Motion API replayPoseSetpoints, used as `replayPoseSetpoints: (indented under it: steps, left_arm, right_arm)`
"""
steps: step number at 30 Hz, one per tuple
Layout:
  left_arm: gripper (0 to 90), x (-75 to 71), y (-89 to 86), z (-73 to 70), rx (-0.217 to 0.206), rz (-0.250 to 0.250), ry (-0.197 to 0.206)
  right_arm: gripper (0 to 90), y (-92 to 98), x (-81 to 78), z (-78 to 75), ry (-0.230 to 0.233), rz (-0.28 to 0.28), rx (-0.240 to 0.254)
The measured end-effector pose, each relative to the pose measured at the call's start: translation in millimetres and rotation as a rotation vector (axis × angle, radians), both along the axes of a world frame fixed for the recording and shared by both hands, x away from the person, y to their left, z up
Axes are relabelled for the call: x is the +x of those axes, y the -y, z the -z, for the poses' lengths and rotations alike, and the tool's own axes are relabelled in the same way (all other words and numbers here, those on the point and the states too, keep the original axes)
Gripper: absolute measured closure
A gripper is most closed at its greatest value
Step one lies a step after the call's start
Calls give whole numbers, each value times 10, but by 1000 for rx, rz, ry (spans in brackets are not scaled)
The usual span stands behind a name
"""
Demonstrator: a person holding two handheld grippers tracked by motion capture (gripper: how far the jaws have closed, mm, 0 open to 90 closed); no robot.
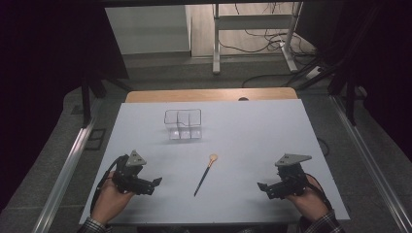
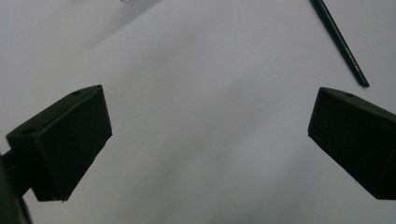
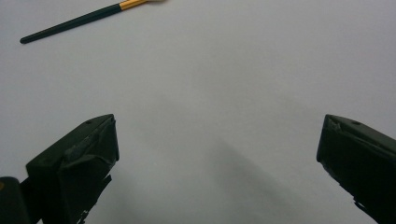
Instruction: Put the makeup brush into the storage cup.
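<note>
Resting: both grippers sit low on the white desk (image 1: 272,126), one at each near corner, nothing in either.
Left gripper (image 1: 154,184): near-left of desk, held in the person's left hand (image 1: 111,199), pointing right toward the brush; fingers (image 2: 65,140) wide apart, bare desk between them.
Right gripper (image 1: 262,187): near-right of desk, in the right hand (image 1: 308,196), pointing left toward the brush; fingers (image 3: 74,163) wide apart, bare desk between them.
Brush (image 1: 205,174): lies flat mid-desk, between the two grippers and apart from both; dark handle, gold ferrule, pale round head at far end, handle tip at near end, tilted slightly right of straight away.
Brush in left gripper view: handle tip at top right, just beyond the right finger, not touching.
Brush in right gripper view: top left, well beyond the fingers.
Box (image 1: 183,124): clear plastic, divided into compartments, upright, far side of the brush, near but apart from its head.
Contact: none between grippers and brush or box.
</note>
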State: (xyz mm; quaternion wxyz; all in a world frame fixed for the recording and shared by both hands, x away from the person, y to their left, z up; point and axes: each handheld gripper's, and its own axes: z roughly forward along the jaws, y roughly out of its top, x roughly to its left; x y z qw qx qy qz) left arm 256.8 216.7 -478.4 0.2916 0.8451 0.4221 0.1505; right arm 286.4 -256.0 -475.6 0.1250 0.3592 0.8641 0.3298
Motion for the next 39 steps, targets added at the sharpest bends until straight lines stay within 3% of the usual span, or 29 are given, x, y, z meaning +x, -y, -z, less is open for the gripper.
replayPoseSetpoints:
  steps: [31,39]
  left_arm:
    - [19,293,185,-69,53,40,-39]
    - [15,382,268,-81,68,49,-27]
  right_arm:
    - [0,-10,4,14,-3,-2,-14]
    - [0,-12,4,17,-5,-2,-17]
